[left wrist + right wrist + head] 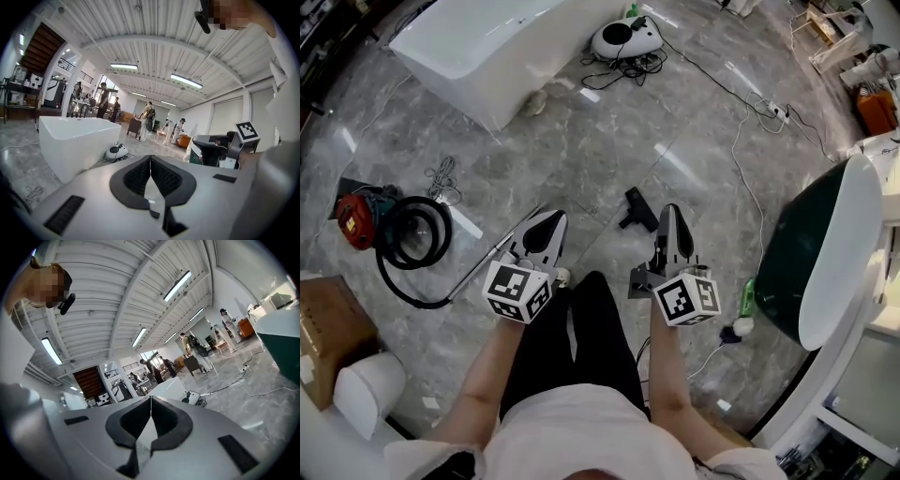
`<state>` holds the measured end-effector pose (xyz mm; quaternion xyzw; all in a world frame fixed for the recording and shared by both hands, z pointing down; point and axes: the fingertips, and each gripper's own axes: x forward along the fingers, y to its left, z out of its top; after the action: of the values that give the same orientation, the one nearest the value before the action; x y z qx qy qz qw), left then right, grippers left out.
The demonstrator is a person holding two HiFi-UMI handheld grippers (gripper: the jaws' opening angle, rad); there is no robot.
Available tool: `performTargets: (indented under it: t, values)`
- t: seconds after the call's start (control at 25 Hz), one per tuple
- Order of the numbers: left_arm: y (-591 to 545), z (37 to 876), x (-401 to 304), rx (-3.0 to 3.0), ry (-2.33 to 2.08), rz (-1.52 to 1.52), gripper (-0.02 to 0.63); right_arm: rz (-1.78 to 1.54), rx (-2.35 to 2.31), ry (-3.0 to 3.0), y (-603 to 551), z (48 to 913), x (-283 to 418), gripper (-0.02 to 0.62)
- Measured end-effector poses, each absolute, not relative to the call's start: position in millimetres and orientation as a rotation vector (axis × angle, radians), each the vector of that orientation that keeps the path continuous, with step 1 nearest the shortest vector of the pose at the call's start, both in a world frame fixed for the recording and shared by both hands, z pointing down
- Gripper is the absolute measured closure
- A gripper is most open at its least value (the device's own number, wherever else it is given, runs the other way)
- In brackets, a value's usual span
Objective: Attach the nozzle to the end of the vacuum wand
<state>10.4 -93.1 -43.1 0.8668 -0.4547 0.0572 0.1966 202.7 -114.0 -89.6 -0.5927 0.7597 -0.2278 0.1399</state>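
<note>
Left gripper: lower centre-left of the head view, held in the person's left hand. In the left gripper view its two jaws are pressed together along one thin line, with nothing between them.
Right gripper: lower centre-right of the head view, beside the left one and apart from it. In the right gripper view its jaws also meet tip to tip and are empty.
Nozzle: a small black piece lying on the grey marble floor, in the middle of the head view, between the two gripper tips and nearer the right one. Neither gripper touches it.
Vacuum wand: a thin silver tube lying slanted on the floor, left of centre. Its upper end passes under the left gripper, and whether they touch cannot be told.
Hose: a black coil at the left of the frame, curving down to the wand's lower end.
Vacuum body: red, at the far left edge, touching the coil.
White bathtub: upper left, well apart from the nozzle.
Dark green tub: right edge of the frame.
</note>
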Motion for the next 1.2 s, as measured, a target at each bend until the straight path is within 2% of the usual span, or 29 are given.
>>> performTargets:
  t: [0.24, 0.72, 1.2]
  values:
    - [-112.9, -8.2, 9.7, 2.449, -1.286, 0.116, 0.596, -0.651, -1.651, 2.287, -136.8, -43.1, 200.8, 0.58]
    - [-164.6, 97.1, -36.5, 2.421, -1.361, 0.137, 0.595, -0.575, -1.646, 2.332, -198.3, 44.3, 187.3, 0.58]
    - [-202.9, 195.8, -42.0, 2.49, -1.294, 0.153, 0.595, -0.57, -1.647, 2.28, -230.4, 137.6, 182.2, 0.58]
